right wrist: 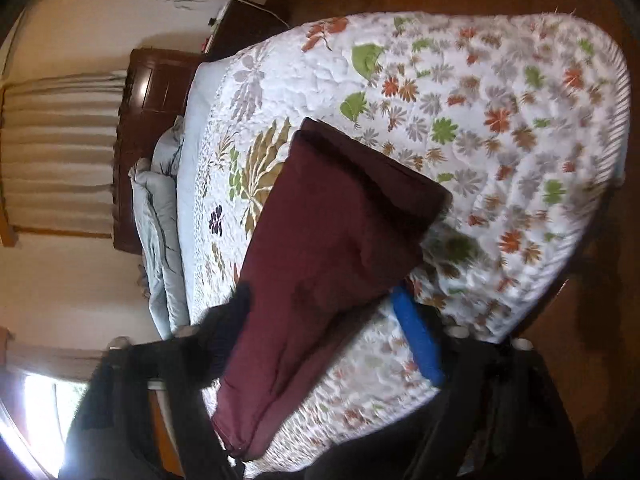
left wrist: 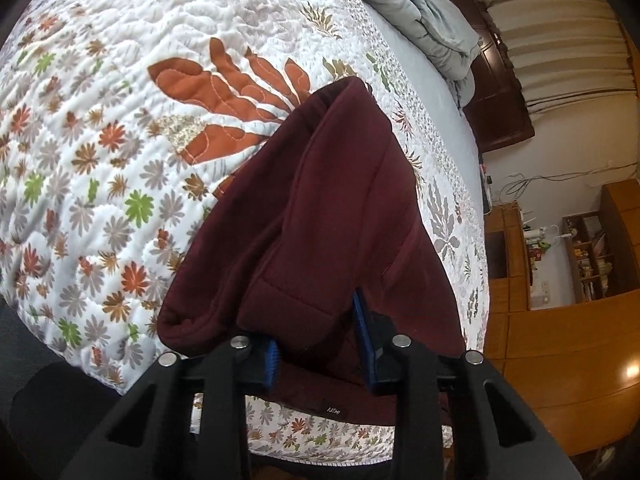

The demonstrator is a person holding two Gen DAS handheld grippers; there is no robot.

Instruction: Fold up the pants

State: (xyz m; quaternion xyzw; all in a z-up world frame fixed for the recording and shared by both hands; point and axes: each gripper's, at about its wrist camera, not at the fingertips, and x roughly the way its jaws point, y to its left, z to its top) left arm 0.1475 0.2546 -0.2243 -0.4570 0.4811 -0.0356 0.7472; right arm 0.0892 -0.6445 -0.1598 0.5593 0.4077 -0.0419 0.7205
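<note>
The fold was mid-flight: the maroon pants (left wrist: pixel 320 216) lay partly doubled on the floral quilt (left wrist: pixel 100 128), near its foot edge. The left gripper (left wrist: pixel 320 344) held a bunched layer between part-closed jaws. The right gripper (right wrist: pixel 320 336) stood wide, unclamped, the pants lying between its fingers; next, lay the lifted layer flat, I judged.

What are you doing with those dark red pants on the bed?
A person is folding the maroon pants on the flowery quilt, with a gripper in each hand. The left gripper has pants fabric between its blue pads. The right gripper also sits around the pants, jaws spread wide. The pants are already doubled over.
</note>
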